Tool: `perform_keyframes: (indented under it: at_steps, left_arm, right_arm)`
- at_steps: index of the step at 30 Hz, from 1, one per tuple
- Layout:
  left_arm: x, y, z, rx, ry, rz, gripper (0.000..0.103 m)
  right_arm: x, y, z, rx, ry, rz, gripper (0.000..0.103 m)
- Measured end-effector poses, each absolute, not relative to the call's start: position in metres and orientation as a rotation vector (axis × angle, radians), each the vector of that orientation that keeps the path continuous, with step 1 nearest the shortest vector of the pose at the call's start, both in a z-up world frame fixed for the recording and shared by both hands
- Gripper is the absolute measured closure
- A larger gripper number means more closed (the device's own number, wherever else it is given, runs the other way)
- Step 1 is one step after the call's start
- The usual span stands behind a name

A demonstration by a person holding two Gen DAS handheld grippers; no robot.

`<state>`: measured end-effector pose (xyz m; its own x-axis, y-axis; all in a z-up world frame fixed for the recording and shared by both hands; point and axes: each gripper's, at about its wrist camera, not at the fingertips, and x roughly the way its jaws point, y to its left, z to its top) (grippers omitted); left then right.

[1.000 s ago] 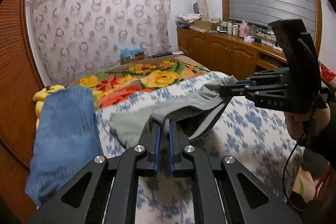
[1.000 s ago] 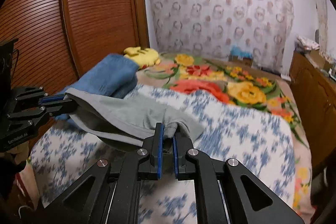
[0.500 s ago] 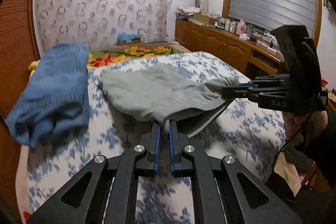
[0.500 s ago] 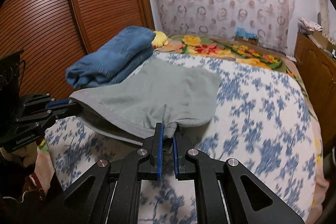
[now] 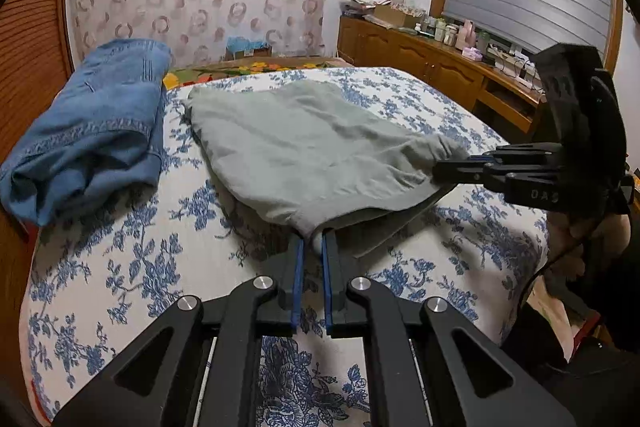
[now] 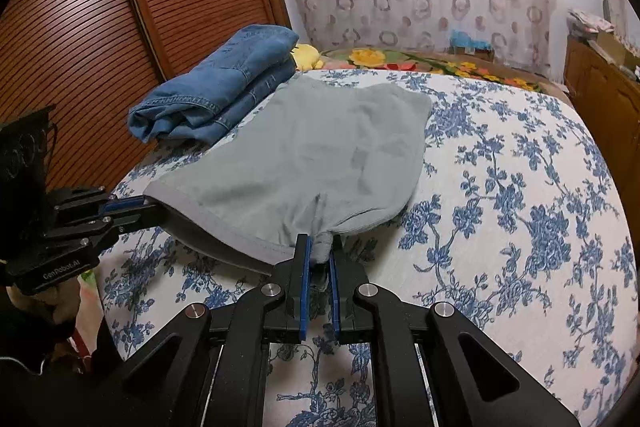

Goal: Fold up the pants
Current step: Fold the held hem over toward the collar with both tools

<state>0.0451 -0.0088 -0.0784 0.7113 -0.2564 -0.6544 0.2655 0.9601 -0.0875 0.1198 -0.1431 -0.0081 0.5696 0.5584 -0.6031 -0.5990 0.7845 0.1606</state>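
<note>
presently, grey pants [image 5: 304, 147] spread on the bed [image 5: 120, 267] near its front edge; left hand-held gripper [image 5: 314, 247] and right hand-held gripper [image 6: 320, 251] each clamped on a waistband corner. risk: uneven release bunches the fabric, skewing the fold.

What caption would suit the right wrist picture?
Two tongs, right and left, pinch grey pants spread on a blue-flowered bedspread, folded jeans beside them.

Grey shorts [image 5: 304, 147] of soft knit fabric lie spread mostly flat on a blue-and-white floral bedspread [image 5: 120, 267]. The near waistband edge is lifted slightly off the bed, bunched at two pinched corners. Folded blue jeans [image 5: 92, 131] sit just beside them.
</note>
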Motion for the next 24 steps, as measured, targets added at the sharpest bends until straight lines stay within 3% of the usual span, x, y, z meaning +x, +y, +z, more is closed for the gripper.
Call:
perform_keyframes:
  at_steps: [8,17,22,24]
  left_arm:
    - [0.051,-0.009,-0.091,0.004,0.755,-0.267,0.094]
    - [0.056,-0.009,-0.105,0.0,0.8,-0.228,0.082]
    - [0.057,-0.01,-0.106,0.0,0.777,-0.229,0.083]
    - [0.054,-0.008,-0.102,-0.013,0.756,-0.247,0.092]
  right_arm:
    - [0.12,-0.142,-0.021,-0.073,0.702,0.67,0.095]
    - [0.119,-0.138,-0.03,-0.079,0.717,0.655,0.095]
    - [0.12,-0.138,-0.032,-0.073,0.725,0.653,0.095]
    - [0.118,-0.138,-0.031,-0.073,0.722,0.657,0.095]
